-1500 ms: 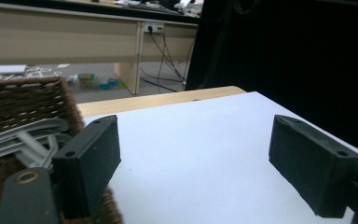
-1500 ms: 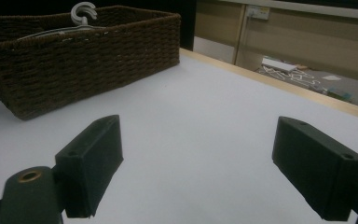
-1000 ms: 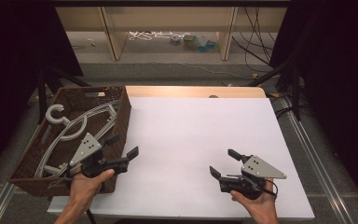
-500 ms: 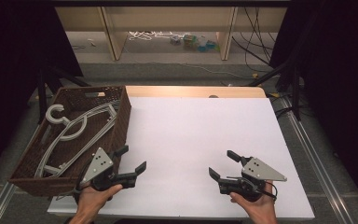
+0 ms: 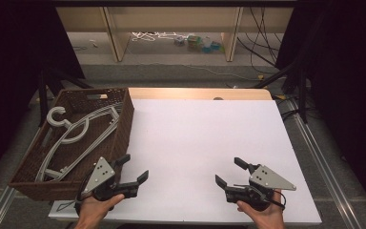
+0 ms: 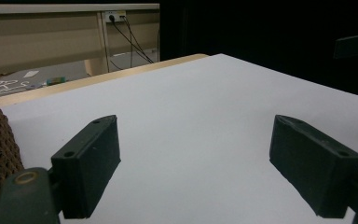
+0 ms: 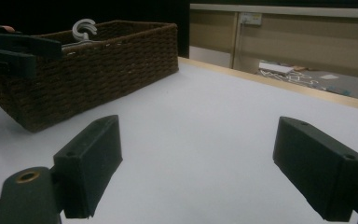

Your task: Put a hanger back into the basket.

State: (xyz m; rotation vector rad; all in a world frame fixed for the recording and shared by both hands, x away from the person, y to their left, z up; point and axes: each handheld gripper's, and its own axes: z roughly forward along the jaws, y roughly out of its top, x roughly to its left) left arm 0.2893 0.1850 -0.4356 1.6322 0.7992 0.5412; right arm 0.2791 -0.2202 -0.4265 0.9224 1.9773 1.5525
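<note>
The left gripper (image 5: 133, 169) has drawn back from the wicker basket (image 5: 124, 126) toward the table's near edge and now hangs over the white sheet, jaws spread and empty — the grey hangers (image 5: 78, 131) lie in the basket, unpicked. The right gripper (image 5: 228, 172) stays low on its side, jaws spread too — so I judge the fetching not yet begun.

Black jaws, grey three-cornered plates, screws
</note>
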